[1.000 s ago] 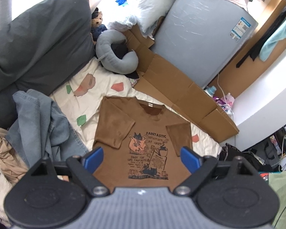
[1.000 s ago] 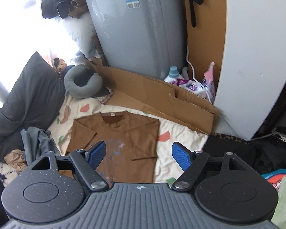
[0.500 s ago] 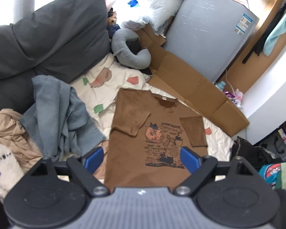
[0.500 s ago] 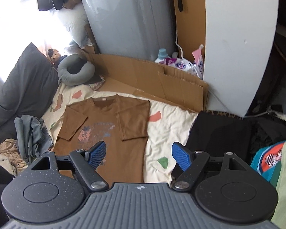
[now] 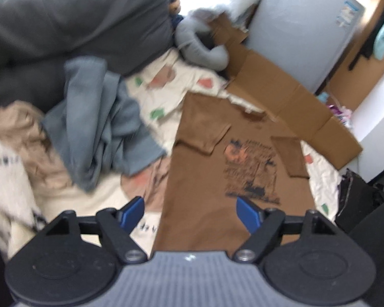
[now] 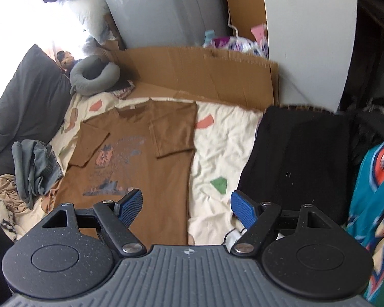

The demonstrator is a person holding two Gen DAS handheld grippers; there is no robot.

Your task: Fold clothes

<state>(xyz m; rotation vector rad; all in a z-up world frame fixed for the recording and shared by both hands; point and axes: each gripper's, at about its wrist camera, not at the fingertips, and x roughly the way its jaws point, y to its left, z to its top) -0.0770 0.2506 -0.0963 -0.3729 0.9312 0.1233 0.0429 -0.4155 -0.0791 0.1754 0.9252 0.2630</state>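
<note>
- The brown T-shirt [image 5: 212, 179] lay flat on the bed sheet [image 6: 217, 153], print up, both sleeves already folded in.
- The left hand-held gripper [image 5: 189, 211] was closing slowly, with nothing between its fingers yet; it hung above the left hem corner.
- The right hand-held gripper [image 6: 187, 203] stood released and held nothing, over the right hem edge.
- I think a good fold needs both corners pinched together and lifted evenly toward the collar.
- No container was visible; only flat cardboard [image 6: 204, 71] beside the bed.

Both wrist views look steeply down, sharing brown T-shirt [image 5: 207, 204] [image 6: 146, 153].
</note>
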